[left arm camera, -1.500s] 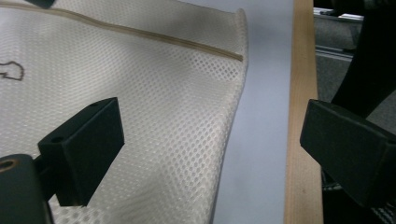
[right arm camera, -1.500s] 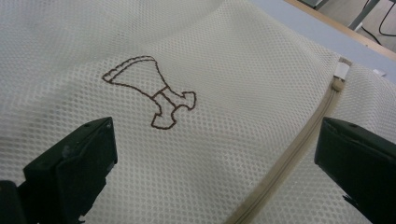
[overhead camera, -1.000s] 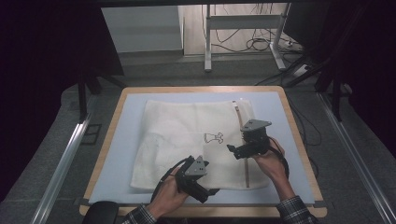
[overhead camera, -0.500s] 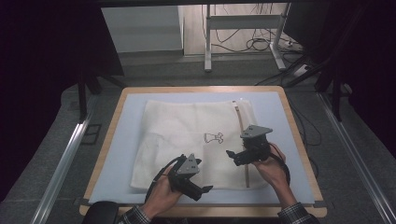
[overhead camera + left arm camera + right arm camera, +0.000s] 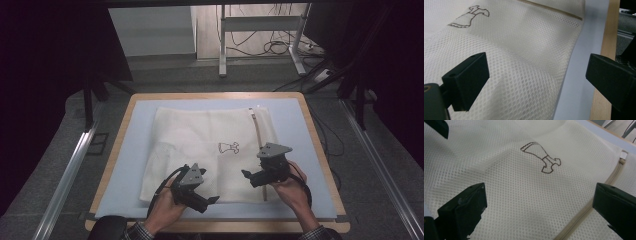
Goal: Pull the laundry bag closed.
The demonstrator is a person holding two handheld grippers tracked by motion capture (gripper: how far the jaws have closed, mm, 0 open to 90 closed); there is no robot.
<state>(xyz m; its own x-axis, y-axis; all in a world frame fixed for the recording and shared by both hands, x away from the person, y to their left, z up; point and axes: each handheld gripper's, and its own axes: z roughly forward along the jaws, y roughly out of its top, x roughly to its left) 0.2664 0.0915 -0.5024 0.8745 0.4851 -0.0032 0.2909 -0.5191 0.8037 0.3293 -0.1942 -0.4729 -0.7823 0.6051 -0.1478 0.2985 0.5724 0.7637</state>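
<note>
Dark surroundings frame a wood-edged worktop covered by a pale blue mat. On it lies a white mesh laundry bag, flat, at the centre.

Right hand-held gripper: released, jaws spread wide, hovering over the bag's near right part. From it, the beige zipper lies just beside at 3 o'clock; its long axis runs 12 to 6 o'clock along the bag's right edge. The dress emblem lies at 11 o'clock.

Left hand-held gripper: released, empty, at the bag's near edge. Judgement: the right hand is nearer the zipper.
</note>
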